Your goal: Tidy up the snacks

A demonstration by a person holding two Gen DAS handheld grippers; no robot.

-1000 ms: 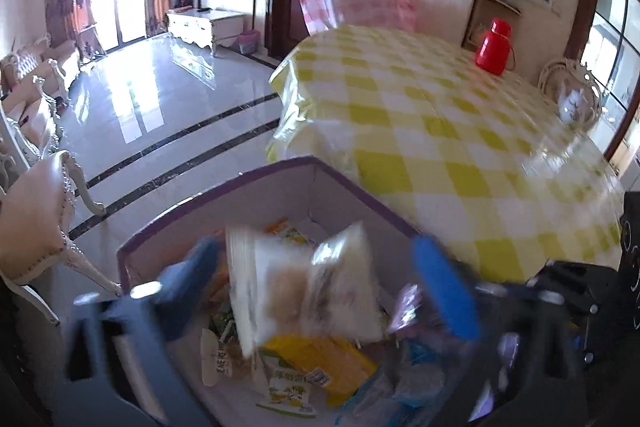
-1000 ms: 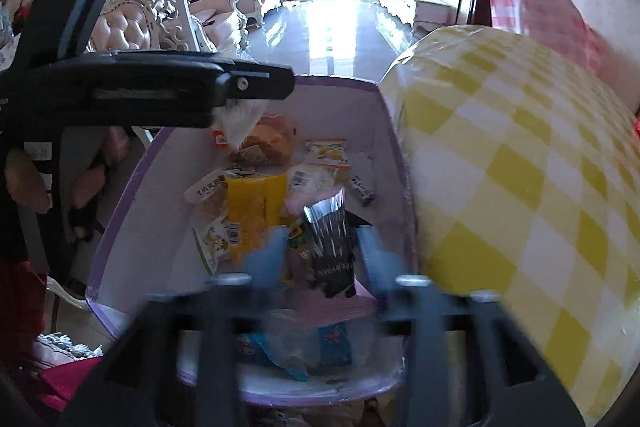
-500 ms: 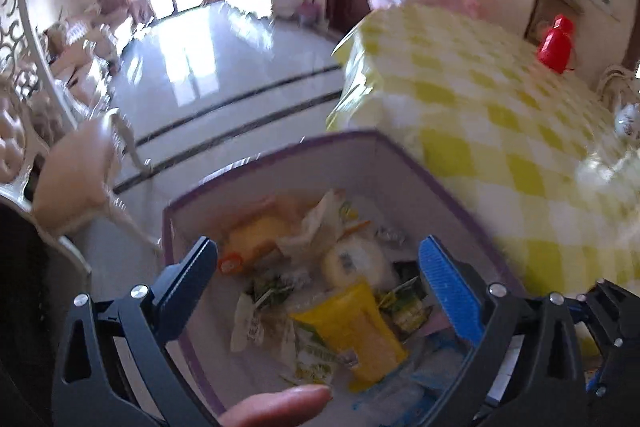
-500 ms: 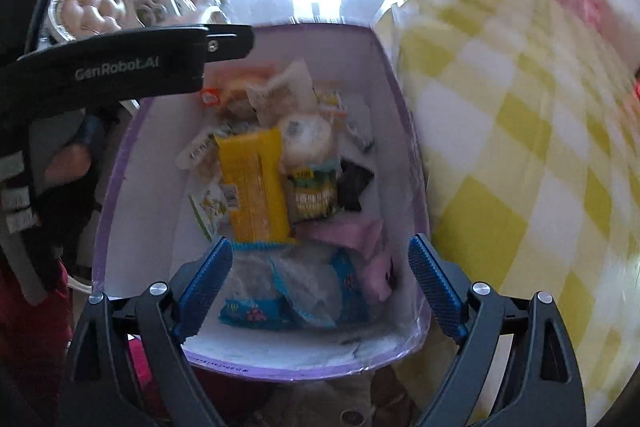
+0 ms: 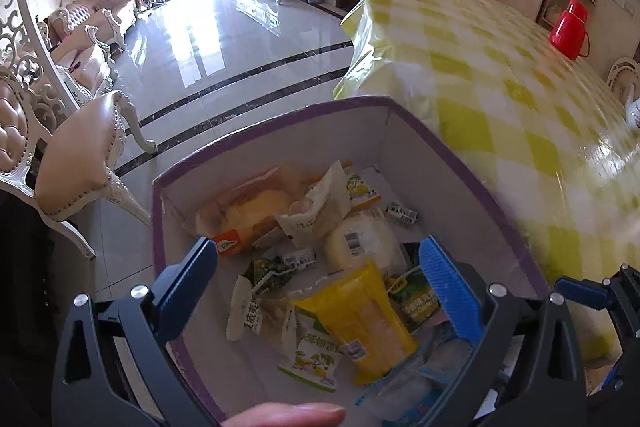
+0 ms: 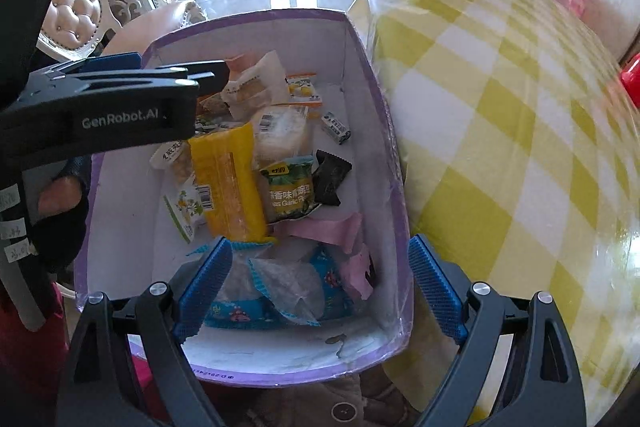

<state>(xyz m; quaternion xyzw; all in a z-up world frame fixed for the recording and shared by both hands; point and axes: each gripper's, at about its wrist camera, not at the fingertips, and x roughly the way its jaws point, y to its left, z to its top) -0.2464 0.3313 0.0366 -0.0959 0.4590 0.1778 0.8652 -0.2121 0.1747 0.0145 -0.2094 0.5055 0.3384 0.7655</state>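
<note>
A purple-rimmed white box (image 5: 452,167) (image 6: 356,39) stands beside the table and holds several snack packets. Among them are a yellow packet (image 5: 364,319) (image 6: 228,179), a green garlic-pea packet (image 6: 290,187), a black wrapper (image 6: 330,177), pink wrappers (image 6: 324,231), a round white bun (image 5: 362,243) and a bread pack (image 5: 248,211). My left gripper (image 5: 318,275) is open and empty above the box. It shows from the side in the right wrist view (image 6: 200,77). My right gripper (image 6: 320,275) is open and empty over the box's near end.
A table with a yellow-checked cloth (image 5: 520,99) (image 6: 500,107) lies right of the box. A red thermos (image 5: 568,31) stands at its far side. An upholstered chair (image 5: 80,163) stands left of the box. Shiny tiled floor (image 5: 224,39) stretches beyond.
One second ago my left gripper held a clear bread packet and my right a dark wrapper. Both opened and the packets now lie in the box. Both grippers have drawn back slightly.
</note>
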